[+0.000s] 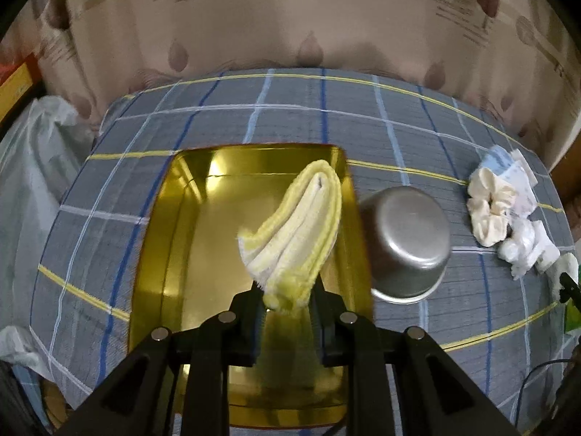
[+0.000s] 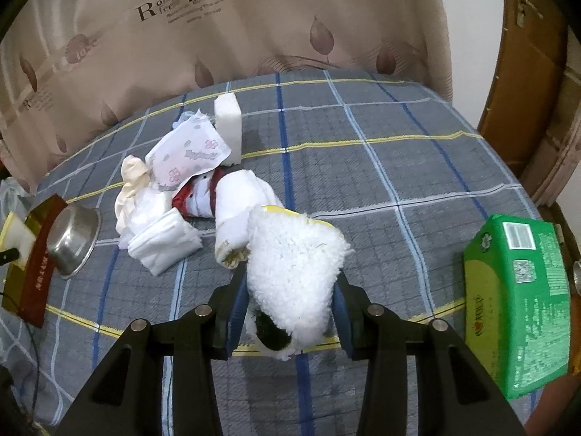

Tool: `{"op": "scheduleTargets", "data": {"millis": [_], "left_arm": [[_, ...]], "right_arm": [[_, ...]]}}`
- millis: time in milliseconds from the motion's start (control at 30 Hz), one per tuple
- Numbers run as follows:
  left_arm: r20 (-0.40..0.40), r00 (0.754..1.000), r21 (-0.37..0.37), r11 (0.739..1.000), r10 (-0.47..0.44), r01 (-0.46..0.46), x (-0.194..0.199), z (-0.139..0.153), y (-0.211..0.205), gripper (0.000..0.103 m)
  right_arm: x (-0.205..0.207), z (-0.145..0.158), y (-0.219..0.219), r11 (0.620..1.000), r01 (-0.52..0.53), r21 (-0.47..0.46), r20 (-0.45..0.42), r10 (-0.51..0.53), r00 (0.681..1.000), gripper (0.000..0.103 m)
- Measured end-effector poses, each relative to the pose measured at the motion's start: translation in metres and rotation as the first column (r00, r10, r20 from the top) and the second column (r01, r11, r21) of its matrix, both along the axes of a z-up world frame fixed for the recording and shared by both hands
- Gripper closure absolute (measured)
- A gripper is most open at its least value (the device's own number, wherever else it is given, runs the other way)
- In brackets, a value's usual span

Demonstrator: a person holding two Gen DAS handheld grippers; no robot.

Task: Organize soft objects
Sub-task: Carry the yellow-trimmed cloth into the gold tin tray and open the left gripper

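Note:
My left gripper (image 1: 288,299) is shut on a folded yellow-and-white cloth (image 1: 296,229), which hangs above a gold tin tray (image 1: 163,239). The tray lies on the plaid-covered table. My right gripper (image 2: 290,309) is shut on a fluffy white plush item with a black patch (image 2: 294,265), held over the table. Beyond it lies a heap of soft things: a cream scrunchie (image 2: 132,181), folded white cloths (image 2: 165,241), a printed white wrapper (image 2: 189,152), a white roll with a red band (image 2: 232,189) and a white sponge block (image 2: 228,123). In the left wrist view the cream scrunchie (image 1: 488,207) lies far right.
An upturned steel bowl (image 1: 406,243) rests against the tray's right rim, also seen as a steel bowl (image 2: 72,239) at left. A green tissue pack (image 2: 519,301) sits at the table's right edge. A leaf-print curtain (image 2: 254,18) hangs behind. A white plastic bag (image 1: 32,181) is left of the table.

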State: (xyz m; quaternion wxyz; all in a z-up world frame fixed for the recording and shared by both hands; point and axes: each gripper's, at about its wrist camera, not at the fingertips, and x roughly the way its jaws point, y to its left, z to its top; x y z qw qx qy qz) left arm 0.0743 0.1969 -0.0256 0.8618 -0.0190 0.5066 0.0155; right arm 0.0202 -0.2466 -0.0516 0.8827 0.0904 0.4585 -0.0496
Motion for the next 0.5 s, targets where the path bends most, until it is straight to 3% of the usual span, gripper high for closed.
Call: {"op": "scheduleTargets", "data": {"millis": [333, 500], "left_arm": [[-0.012, 0.996, 0.014, 0.996, 0.09, -0.09, -0.002, -0.005, 0.038, 0.082], [-0.062, 0.994, 0.014, 0.996, 0.089, -0.089, 0.0, -0.018, 0.043, 0.082]], "right_arm": [[-0.004, 0.007, 0.001, 0.998, 0.028, -0.048, 0.017, -0.027, 0.999, 0.064], [-0.007, 0.011, 0.006, 0.999, 0.028, -0.039, 0.026, -0.027, 0.999, 0.064]]}}
